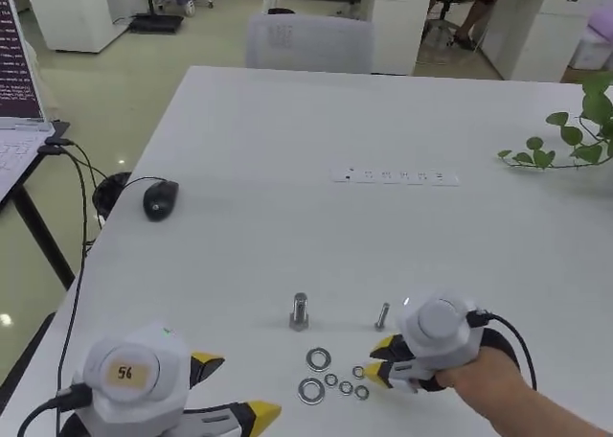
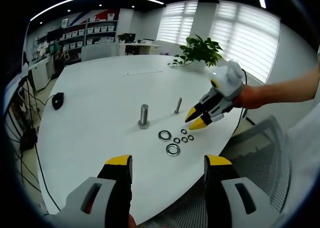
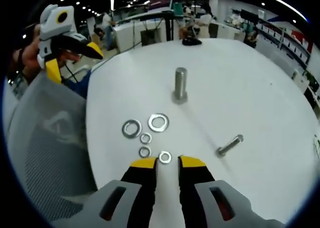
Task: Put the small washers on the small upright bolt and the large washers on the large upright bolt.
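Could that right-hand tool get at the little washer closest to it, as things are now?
Likely yes. The right tool is open, and the nearest small washer lies flat on the table right at the gap between its tips. Nothing stands between them.

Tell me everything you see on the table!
Table: one, white, under everything.
Large bolt: one, silver, upright, front.
Small bolt: one, silver, right of it.
Large washers: two, silver, before the bolts.
Small washers: four, silver, beside them.
Mouse: one, black, left.
Power strip: one, white, middle.
Plant: one, green, far right.
Left gripper: one, white-yellow, open, front left.
Right gripper: one, white-yellow, open, by the washers.
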{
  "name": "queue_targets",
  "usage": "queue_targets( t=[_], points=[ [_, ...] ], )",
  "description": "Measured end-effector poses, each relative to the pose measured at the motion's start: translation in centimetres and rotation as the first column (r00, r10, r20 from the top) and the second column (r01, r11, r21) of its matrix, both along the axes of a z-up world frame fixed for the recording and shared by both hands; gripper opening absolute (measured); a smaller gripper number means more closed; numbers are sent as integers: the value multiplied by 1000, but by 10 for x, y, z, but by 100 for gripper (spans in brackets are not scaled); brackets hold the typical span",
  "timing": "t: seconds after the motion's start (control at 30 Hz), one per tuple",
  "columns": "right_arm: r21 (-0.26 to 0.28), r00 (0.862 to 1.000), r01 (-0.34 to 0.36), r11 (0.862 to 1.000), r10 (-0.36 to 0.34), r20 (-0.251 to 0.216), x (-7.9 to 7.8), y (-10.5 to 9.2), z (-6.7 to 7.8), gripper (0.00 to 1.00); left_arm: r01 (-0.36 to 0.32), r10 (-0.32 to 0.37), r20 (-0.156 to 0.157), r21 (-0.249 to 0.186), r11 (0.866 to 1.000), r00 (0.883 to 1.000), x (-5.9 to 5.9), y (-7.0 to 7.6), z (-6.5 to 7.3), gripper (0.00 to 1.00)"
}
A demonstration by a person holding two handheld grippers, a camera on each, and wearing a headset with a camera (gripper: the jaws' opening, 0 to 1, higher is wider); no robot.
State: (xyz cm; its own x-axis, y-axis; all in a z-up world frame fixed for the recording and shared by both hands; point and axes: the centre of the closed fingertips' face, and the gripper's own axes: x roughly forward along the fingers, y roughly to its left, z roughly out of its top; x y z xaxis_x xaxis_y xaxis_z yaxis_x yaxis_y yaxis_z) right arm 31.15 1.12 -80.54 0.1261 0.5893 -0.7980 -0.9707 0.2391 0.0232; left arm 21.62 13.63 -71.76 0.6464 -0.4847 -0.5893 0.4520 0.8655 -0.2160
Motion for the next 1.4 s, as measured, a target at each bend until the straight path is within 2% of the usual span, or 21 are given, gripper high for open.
queue_targets(
  t=[0.17,0.23,0.33,0.37,0.6,0.77,0.87,1.1,1.3,1.37,1.4],
  points=[
    [-51,999,-44,998,45,6,-1,0,-10,16,0,0,-5,2,1000,1000,-2,0,-1,57],
    [-71,997,-71,995,71,-1,-3,-1,-15,17,-2,1,-6,-2,1000,1000,-2,-1,-1,57],
    [-108,993,-117,987,119,14,-5,-4,-19,17,-2,2,-13,-3,1000,1000,-3,0,-4,57],
    [-77,994,-104,992,105,11,-5,1,-17,17,-2,2,-14,-3,1000,1000,-3,-1,-4,57],
    [-71,988,-150,986,151,8,-6,7,-17,17,0,0,-17,-5,1000,1000,-2,-2,-4,56],
    [-77,989,-150,986,150,0,-6,7,-17,17,-1,1,-15,-3,1000,1000,-1,0,-3,56],
    [-103,982,-184,977,186,13,-7,7,-18,17,-3,3,-17,0,1000,1000,-2,1,-3,56],
    [-170,963,-263,950,268,6,-6,6,-18,17,2,-2,-21,4,1000,1000,-1,1,-4,56],
    [-242,937,-332,912,347,23,-6,4,-19,14,13,-13,-17,11,1000,1000,1,-3,-2,55],
    [-242,937,-333,911,349,24,-5,4,-20,14,16,-16,-16,14,1000,1000,1,-3,-2,55],
    [-235,941,-324,917,338,21,-5,4,-19,14,17,-17,-16,14,1000,1000,1,-4,-2,55]
  ],
)
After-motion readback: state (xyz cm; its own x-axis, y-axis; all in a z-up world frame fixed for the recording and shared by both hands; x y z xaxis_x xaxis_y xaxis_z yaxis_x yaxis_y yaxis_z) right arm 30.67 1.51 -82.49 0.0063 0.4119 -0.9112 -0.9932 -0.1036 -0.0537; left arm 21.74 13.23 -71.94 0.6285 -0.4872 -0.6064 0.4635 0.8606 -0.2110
